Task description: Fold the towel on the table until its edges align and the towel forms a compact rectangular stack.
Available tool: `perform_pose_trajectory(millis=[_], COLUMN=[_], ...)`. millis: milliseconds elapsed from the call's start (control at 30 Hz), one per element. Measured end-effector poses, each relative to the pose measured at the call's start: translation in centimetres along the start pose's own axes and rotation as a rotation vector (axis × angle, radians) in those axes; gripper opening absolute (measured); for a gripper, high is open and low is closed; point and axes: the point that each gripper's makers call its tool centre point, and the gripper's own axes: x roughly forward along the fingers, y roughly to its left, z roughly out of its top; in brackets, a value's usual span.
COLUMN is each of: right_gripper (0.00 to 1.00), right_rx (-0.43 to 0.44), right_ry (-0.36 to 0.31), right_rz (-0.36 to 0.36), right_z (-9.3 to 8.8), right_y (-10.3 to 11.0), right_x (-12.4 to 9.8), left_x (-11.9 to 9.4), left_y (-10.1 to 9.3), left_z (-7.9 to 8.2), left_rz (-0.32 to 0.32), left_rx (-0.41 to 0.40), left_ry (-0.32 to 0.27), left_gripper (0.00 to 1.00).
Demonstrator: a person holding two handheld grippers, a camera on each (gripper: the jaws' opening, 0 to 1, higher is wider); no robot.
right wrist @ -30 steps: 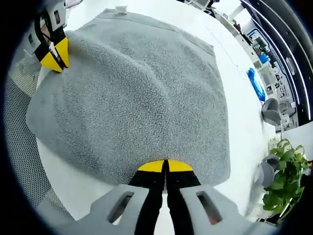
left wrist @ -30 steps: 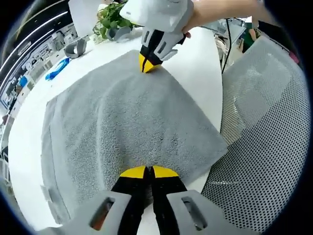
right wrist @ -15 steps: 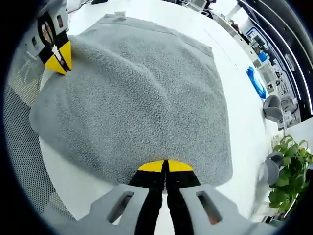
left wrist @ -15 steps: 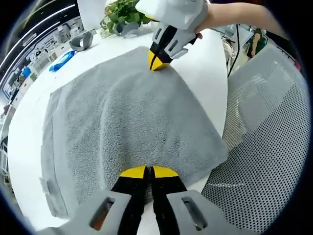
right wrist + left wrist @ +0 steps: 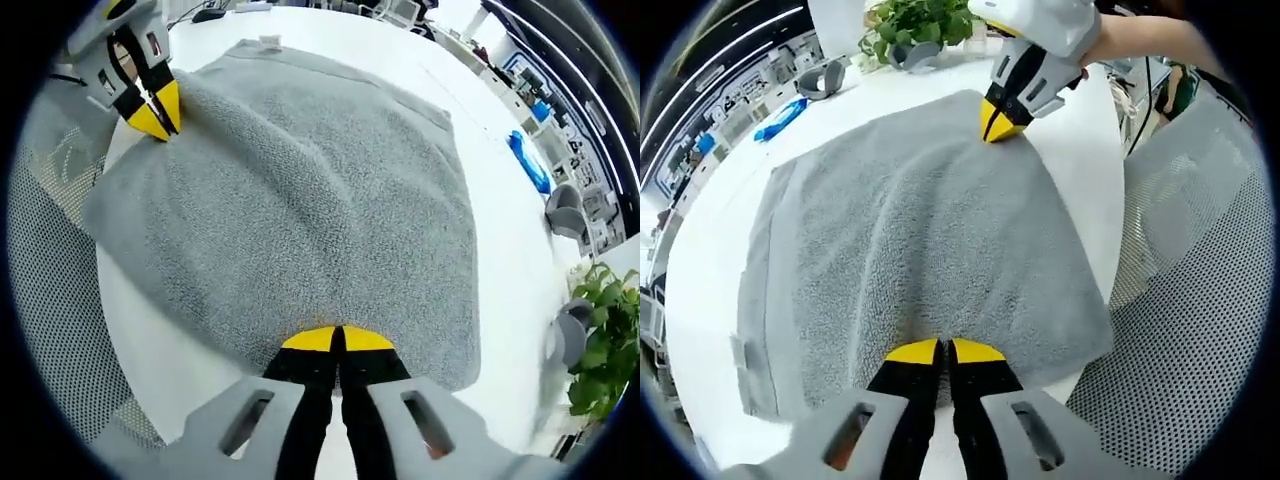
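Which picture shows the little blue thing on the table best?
The left gripper view: the blue thing lies in plain sight beyond the towel. In the right gripper view it sits squashed near the edge, harder to make out.

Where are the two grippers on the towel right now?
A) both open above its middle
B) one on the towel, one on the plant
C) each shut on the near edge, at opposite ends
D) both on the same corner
C: the left gripper and the right gripper each pinch the grey towel at opposite ends of one edge, yellow tips closed.
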Motion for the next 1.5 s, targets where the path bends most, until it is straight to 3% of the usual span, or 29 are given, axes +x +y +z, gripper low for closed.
perform_pose_trajectory(millis=[200, 267, 300, 333, 367, 400, 433, 467, 567, 600, 767, 933, 1000, 1033, 1300, 1500], right_gripper=[0.0, 0.0, 0.0, 0.0, 0.0, 0.0, 0.0, 0.0, 0.0, 0.0, 0.0, 0.0, 0.0, 0.0, 0.0, 0.0], right_rx=[0.115, 0.143, 0.166, 0.17, 0.166, 0.168, 0.166, 0.16, 0.162, 0.163, 0.175, 0.183, 0.197, 0.202, 0.246, 0.293], right_ry=[-0.073, -0.098, -0.107, -0.115, -0.117, -0.115, -0.114, -0.11, -0.109, -0.11, -0.117, -0.124, -0.13, -0.132, -0.162, -0.176], right_rz=[-0.009, -0.024, -0.031, -0.039, -0.042, -0.045, -0.046, -0.047, -0.051, -0.052, -0.052, -0.048, -0.045, -0.043, -0.042, -0.015], right_z=[-0.1, -0.2, -0.2, -0.2, -0.2, -0.2, -0.1, -0.1, -0.2, -0.2, -0.5, -1.0, -1.1, -1.2, -1.7, -1.7], right_y=[0.4, 0.4, 0.4, 0.4, 0.5, 0.4, 0.5, 0.5, 0.5, 0.6, 1.1, 1.9, 2.1, 2.2, 3.1, 3.5], right_x=[-0.3, -0.4, -0.4, -0.4, -0.3, -0.3, -0.3, -0.3, -0.3, -0.3, -0.6, -1.1, -1.2, -1.3, -1.8, -2.0], left_x=[0.1, 0.0, 0.1, 0.0, -0.1, -0.2, -0.2, -0.3, -0.9, -1.0, 0.0, 0.6, 0.8, 0.8, 0.7, 0.6], left_y=[0.6, 0.3, -1.6, -2.8, -3.3, -3.2, -3.5, -3.8, -5.6, -6.1, -4.7, -3.1, -2.7, -2.9, -3.0, -2.2], left_z=[0.0, 0.2, 0.9, 1.4, 1.3, 1.6, 3.2, 4.1, 6.6, 6.8, 4.6, 2.9, 1.9, 2.3, 2.2, 1.9], left_rz=[0.029, 0.01, -0.101, -0.152, -0.173, -0.15, -0.141, -0.139, -0.225, -0.253, -0.162, -0.116, -0.099, -0.109, -0.108, -0.086], left_rx=[0.026, 0.091, 0.148, 0.131, 0.111, 0.126, 0.179, 0.183, 0.127, 0.105, 0.202, 0.188, 0.182, 0.18, 0.226, 0.189], left_ry=[0.0, 0.005, -0.042, -0.09, -0.063, -0.062, -0.132, -0.16, -0.268, -0.271, -0.164, -0.089, -0.033, -0.061, -0.057, -0.048], left_gripper=[0.04, 0.04, 0.04, 0.04, 0.04, 0.04, 0.04, 0.04, 0.06, 0.07, 0.07, 0.07, 0.07, 0.07, 0.06, 0.06])
